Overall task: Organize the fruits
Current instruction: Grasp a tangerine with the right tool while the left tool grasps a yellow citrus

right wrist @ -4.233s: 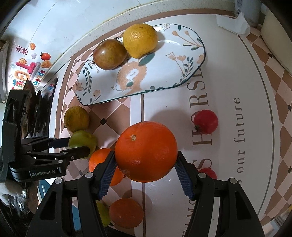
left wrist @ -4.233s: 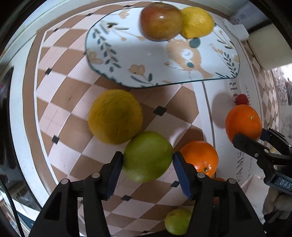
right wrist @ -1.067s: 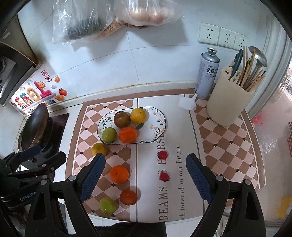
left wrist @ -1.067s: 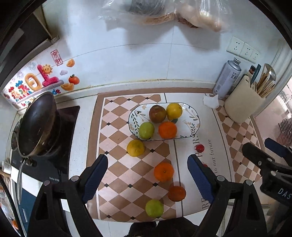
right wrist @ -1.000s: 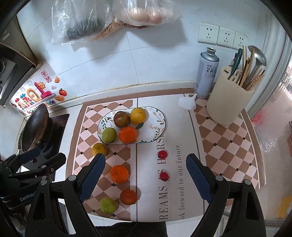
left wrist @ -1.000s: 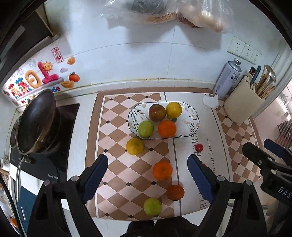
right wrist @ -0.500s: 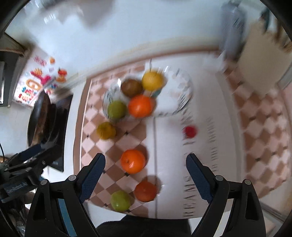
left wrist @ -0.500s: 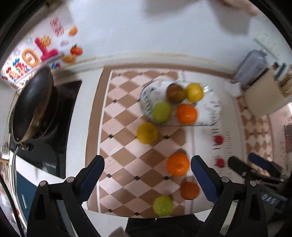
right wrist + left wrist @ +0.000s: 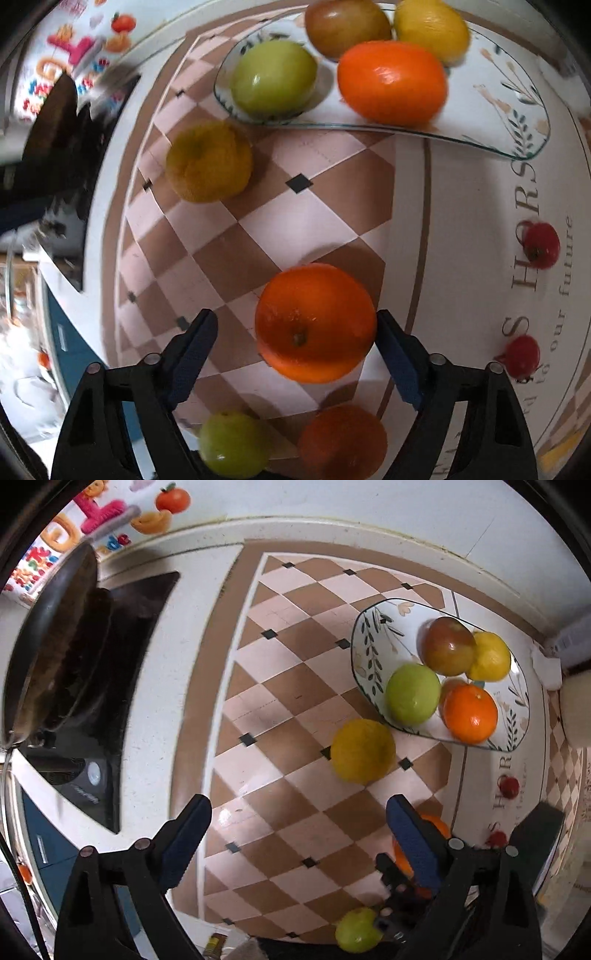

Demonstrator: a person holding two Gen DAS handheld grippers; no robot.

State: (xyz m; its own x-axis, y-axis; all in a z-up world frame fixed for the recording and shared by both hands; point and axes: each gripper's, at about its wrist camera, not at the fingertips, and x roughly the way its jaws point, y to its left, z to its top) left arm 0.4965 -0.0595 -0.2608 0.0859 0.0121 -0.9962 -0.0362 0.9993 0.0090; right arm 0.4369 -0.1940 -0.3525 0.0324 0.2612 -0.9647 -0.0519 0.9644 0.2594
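Note:
A patterned plate (image 9: 373,653) (image 9: 517,125) holds a green apple (image 9: 413,694) (image 9: 273,76), an orange (image 9: 470,713) (image 9: 391,82), a brown-red apple (image 9: 447,646) and a lemon (image 9: 489,656). On the checked mat lie a yellow citrus (image 9: 362,751) (image 9: 208,160), an orange (image 9: 314,322), a darker orange (image 9: 341,441) and a green fruit (image 9: 232,445) (image 9: 356,934). My left gripper (image 9: 299,838) is open and empty, short of the yellow citrus. My right gripper (image 9: 295,354) is open, jaws either side of the orange, the right pad near its skin.
Two small red fruits (image 9: 541,244) (image 9: 520,356) lie on the mat's lettered part at the right. A black pan (image 9: 48,657) sits on the hob at the left. The counter's front edge runs along the bottom left.
Both grippers have dropped from high above the counter to close over the mat. The right one now straddles the loose orange; the left one faces the yellow citrus. Both stay open.

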